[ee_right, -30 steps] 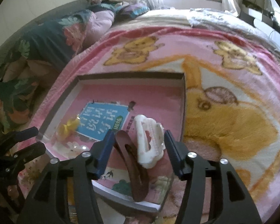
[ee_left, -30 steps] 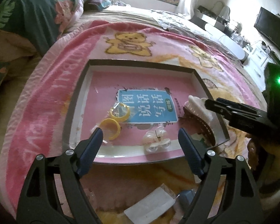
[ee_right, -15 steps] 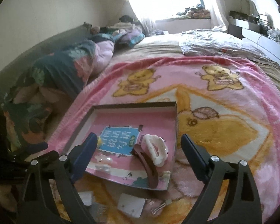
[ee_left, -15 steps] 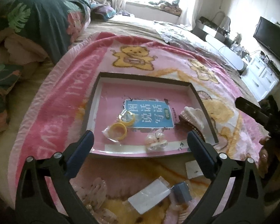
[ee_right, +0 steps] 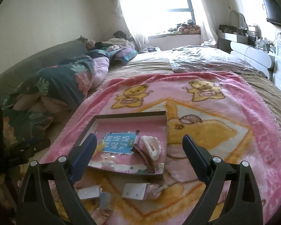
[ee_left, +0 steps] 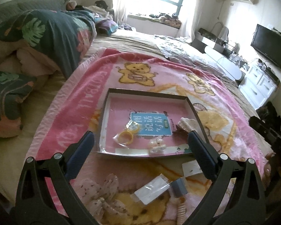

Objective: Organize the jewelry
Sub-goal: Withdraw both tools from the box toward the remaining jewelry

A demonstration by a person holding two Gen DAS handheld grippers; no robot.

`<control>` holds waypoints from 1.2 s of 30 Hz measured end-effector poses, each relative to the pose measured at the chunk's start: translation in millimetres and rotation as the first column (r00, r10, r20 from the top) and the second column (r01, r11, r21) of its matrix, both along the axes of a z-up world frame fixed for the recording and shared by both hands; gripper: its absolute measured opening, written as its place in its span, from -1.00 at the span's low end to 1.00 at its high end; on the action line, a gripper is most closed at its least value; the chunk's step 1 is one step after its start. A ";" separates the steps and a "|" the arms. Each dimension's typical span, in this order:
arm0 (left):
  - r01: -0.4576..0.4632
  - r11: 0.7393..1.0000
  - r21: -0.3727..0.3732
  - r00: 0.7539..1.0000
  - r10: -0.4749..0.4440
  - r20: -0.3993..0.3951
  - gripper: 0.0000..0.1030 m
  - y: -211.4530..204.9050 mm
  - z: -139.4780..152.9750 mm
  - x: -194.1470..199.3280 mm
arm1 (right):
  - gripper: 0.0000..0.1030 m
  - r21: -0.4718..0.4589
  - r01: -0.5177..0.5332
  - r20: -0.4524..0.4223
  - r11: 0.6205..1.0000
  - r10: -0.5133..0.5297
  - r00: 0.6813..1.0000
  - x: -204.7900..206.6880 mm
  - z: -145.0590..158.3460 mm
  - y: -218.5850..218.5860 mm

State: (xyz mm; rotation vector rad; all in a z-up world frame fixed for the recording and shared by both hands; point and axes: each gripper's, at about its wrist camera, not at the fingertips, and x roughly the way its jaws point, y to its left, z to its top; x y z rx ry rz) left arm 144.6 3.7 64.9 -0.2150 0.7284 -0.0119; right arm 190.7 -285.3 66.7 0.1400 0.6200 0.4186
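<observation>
Pink bear-print blanket (ee_left: 159,78): shallow dark-rimmed cardboard tray (ee_left: 148,92) ahead of both grippers; left gripper (ee_left: 140,146) wide, empty, right gripper (ee_right: 139,150) opening, empty; next drop onto loose white card packet (ee_left: 151,189) just below, approaching steeply.

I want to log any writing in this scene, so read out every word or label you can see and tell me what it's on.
"图 说话 写话": large white characters on the blue panel printed inside the box.
Small green badge on that panel: too small to read.
Pale lettering along the pink blanket border: sideways and blurred, not reliably readable.
</observation>
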 end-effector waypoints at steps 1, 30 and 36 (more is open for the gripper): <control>-0.003 1.000 -0.002 1.000 0.003 0.005 0.81 1.2 1.9 -3.1 | 0.85 -0.001 0.002 0.002 1.000 -0.002 1.000 -2.3 1.6 0.6; -0.033 0.999 0.024 0.998 0.032 0.053 0.81 31.0 17.9 -75.4 | 0.91 -0.046 -0.047 0.053 0.998 0.049 0.997 -93.5 24.3 13.8; -0.021 0.999 0.032 0.999 0.020 0.040 0.81 31.9 13.0 -85.5 | 0.91 -0.067 -0.066 0.042 0.996 0.069 0.997 -104.9 22.2 21.4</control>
